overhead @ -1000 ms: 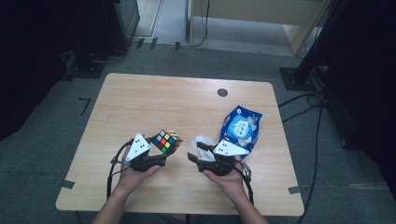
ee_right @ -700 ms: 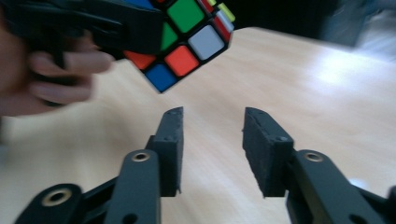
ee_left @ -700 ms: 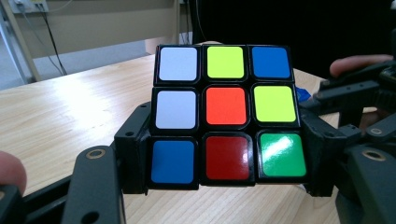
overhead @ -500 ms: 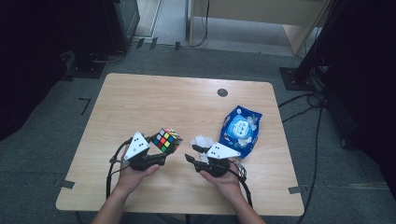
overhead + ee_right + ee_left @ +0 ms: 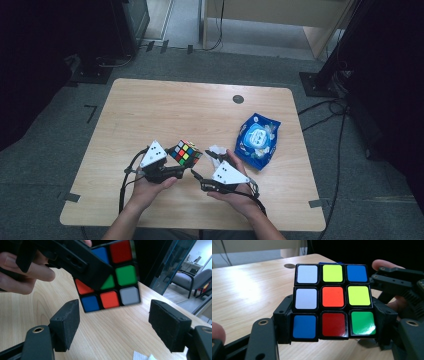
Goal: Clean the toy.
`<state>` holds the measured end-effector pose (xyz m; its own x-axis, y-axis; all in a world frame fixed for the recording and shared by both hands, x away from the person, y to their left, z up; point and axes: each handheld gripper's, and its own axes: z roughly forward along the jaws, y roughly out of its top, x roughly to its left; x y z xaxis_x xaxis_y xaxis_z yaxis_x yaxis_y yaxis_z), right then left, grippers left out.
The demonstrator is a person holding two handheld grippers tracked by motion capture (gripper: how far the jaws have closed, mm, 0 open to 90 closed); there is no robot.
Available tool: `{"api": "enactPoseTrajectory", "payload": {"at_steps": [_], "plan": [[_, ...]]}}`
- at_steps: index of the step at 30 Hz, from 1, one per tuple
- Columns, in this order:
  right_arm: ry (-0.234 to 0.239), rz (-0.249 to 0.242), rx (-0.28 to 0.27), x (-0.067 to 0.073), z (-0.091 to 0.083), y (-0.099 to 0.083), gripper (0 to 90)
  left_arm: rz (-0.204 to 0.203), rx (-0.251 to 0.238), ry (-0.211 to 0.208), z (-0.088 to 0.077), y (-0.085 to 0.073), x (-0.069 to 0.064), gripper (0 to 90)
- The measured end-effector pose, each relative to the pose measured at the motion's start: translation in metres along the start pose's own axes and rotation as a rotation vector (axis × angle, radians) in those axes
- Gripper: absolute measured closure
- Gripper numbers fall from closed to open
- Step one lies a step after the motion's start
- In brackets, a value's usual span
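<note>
our left tongs (image 5: 186,170) clamp the cube (image 5: 183,152) just above the surface (image 5: 165,107). our right tongs (image 5: 202,167) have just been opening, nothing between them, cube just ahead. grabbing and twisting it is left.

A light wooden table (image 5: 165,107) stands on grey carpet (image 5: 60,140).

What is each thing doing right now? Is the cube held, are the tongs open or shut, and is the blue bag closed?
Puzzle cube: scrambled, held off the table.
Left tongs: shut on the puzzle cube, a pad on each side.
Right tongs: open, just widened, nothing between the pads.
Blue bag: lying flat on the table, looks closed.
White tissue: crumpled on the table beside the right tongs.
</note>
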<state>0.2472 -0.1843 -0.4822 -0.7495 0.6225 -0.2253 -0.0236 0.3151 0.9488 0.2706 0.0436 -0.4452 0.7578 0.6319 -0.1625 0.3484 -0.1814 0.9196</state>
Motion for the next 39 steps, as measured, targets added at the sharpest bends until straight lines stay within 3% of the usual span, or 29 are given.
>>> {"api": "enactPoseTrajectory", "payload": {"at_steps": [3, 8, 10, 14, 17, 19, 24, 26, 27, 28, 29, 31, 33, 34, 36, 39], "plan": [[-0.009, -0.044, 0.017, 0.006, 0.004, 0.0, 24.4, -0.001, 0.018, -0.011, 0.004, 0.0, -0.005, 33.9], [-0.055, -0.054, 0.016, 0.009, 0.007, 0.001, 29.2, -0.019, 0.04, -0.041, 0.009, -0.001, -0.01, 33.8], [-0.051, -0.082, 0.024, 0.011, 0.007, 0.001, 33.3, -0.038, 0.049, -0.03, 0.011, -0.002, -0.01, 33.5], [-0.049, -0.088, 0.038, 0.01, 0.007, 0.001, 34.2, -0.083, 0.042, -0.063, 0.012, -0.004, -0.005, 32.2], [-0.046, -0.069, 0.061, 0.007, 0.005, 0.0, 34.2, -0.096, -0.02, -0.074, 0.004, 0.0, -0.002, 23.3], [-0.05, -0.056, 0.068, 0.005, 0.004, -0.001, 34.3, -0.094, -0.03, -0.07, 0.002, 0.001, 0.0, 20.5], [-0.087, 0.043, 0.07, -0.017, -0.004, -0.004, 34.2, -0.089, -0.059, -0.044, -0.008, 0.001, 0.014, 16.1], [-0.091, 0.061, 0.069, -0.021, -0.006, -0.004, 34.2, -0.075, -0.058, -0.024, -0.01, -0.001, 0.018, 16.0], [-0.105, 0.084, 0.067, -0.027, -0.011, -0.002, 34.2, -0.053, -0.047, 0.01, -0.01, -0.004, 0.022, 16.0], [-0.105, 0.084, 0.067, -0.027, -0.011, -0.002, 34.2, -0.053, -0.047, 0.01, -0.01, -0.004, 0.022, 16.0], [-0.106, 0.11, 0.061, -0.032, -0.016, 0.002, 34.2, -0.026, -0.035, 0.033, -0.009, -0.007, 0.025, 16.0], [-0.111, 0.144, 0.058, -0.037, -0.021, 0.006, 34.1, -0.02, -0.028, 0.041, -0.008, -0.009, 0.025, 16.0], [-0.098, 0.192, 0.066, -0.041, -0.025, 0.01, 34.1, 0.02, -0.002, 0.07, -0.005, -0.012, 0.025, 16.0], [-0.098, 0.192, 0.066, -0.041, -0.025, 0.01, 34.1, 0.02, -0.002, 0.07, -0.005, -0.012, 0.025, 16.0], [-0.078, 0.242, 0.068, -0.046, -0.029, 0.016, 34.1, 0.102, 0.022, 0.109, 0.0, -0.016, 0.017, 16.0], [-0.045, 0.286, 0.086, -0.047, -0.031, 0.022, 34.1, 0.189, 0.041, 0.121, 0.005, -0.02, 0.008, 16.0]]}}
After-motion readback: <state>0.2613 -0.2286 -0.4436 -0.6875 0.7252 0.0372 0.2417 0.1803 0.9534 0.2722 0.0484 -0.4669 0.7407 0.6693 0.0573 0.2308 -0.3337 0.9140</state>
